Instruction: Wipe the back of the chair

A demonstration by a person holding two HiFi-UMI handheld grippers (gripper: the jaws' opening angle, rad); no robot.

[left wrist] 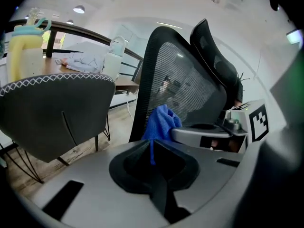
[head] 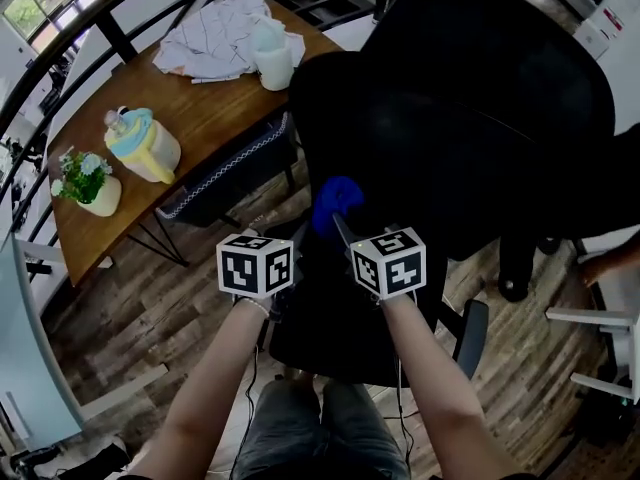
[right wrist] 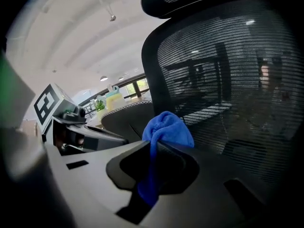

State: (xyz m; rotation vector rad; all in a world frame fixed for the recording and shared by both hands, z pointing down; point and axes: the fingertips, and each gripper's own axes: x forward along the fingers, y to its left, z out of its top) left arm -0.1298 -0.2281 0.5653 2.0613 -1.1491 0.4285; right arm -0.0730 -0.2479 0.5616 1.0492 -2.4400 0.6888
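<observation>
The black mesh office chair (head: 470,98) stands right in front of me, its back filling the right gripper view (right wrist: 228,89) and rising in the left gripper view (left wrist: 190,84). A bunched blue cloth (head: 335,200) sits close to the lower left of the mesh back. My right gripper (head: 341,224) is shut on the cloth (right wrist: 166,127), which hangs down between its jaws. My left gripper (head: 305,232) is beside it, jaws shut, with a thin strip of the cloth (left wrist: 161,122) caught between them.
A wooden table (head: 200,118) at left carries a yellow jug (head: 145,146), a potted plant (head: 88,183), a crumpled white garment (head: 220,38) and a white container (head: 272,60). A dark shell chair (head: 235,168) stands against it. White furniture (head: 600,318) is at right.
</observation>
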